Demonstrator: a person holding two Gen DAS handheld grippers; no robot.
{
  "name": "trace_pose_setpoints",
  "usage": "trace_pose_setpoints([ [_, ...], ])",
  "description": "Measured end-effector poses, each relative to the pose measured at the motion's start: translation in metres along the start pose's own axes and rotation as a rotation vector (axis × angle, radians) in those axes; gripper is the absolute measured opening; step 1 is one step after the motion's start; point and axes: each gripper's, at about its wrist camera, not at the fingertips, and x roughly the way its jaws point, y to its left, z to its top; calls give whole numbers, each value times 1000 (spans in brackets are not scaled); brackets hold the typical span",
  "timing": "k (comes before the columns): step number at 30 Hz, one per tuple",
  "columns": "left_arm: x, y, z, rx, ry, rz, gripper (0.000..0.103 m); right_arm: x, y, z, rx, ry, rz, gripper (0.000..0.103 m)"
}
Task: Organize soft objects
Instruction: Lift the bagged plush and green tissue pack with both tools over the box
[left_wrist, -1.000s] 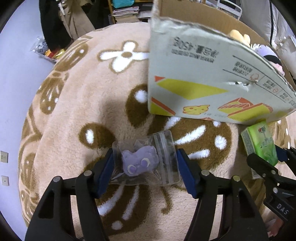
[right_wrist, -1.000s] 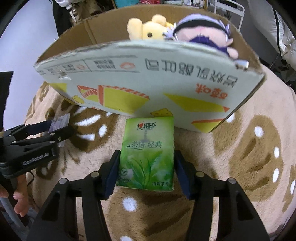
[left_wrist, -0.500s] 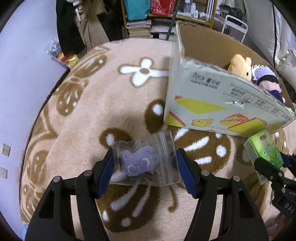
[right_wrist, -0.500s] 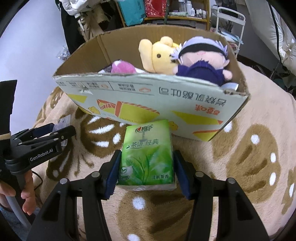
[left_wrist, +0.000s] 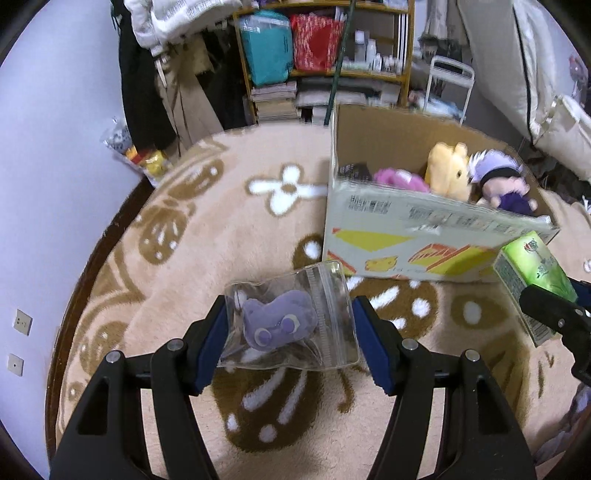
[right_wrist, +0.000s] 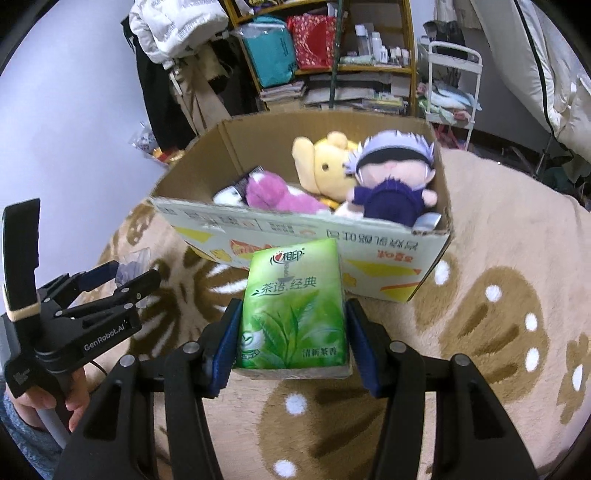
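My left gripper (left_wrist: 288, 332) is shut on a clear zip bag (left_wrist: 325, 295) with a small purple plush (left_wrist: 279, 323) inside, held above the rug, left of the cardboard box (left_wrist: 406, 236). My right gripper (right_wrist: 291, 332) is shut on a green tissue pack (right_wrist: 293, 310), held in front of the box's near wall (right_wrist: 303, 236). The pack also shows in the left wrist view (left_wrist: 532, 273). The box holds a yellow bear plush (right_wrist: 325, 166), a purple-haired doll (right_wrist: 388, 177) and a pink plush (right_wrist: 273, 194). The left gripper shows in the right wrist view (right_wrist: 129, 277).
A beige rug with brown patterns (left_wrist: 207, 236) covers the floor. Shelves with books and bags (right_wrist: 332, 55) stand behind the box. Hanging coats (left_wrist: 159, 74) and a snack bag (left_wrist: 147, 162) are at back left. A white rack (right_wrist: 454, 85) is at back right.
Both grippers have risen and pulled back with their loads, so the box's inside and the toys in it now show. Both grips are unchanged.
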Motion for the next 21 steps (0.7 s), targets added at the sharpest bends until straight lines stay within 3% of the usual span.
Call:
trace_pose_setpoints([
  [10,-91,-6,3,-1,-400,5,66,-56,7,7,-22,-157,0,58],
  [21,-173,-8,18,-5,-689,28,66,-127,10,27,-57,-411,-36,58],
])
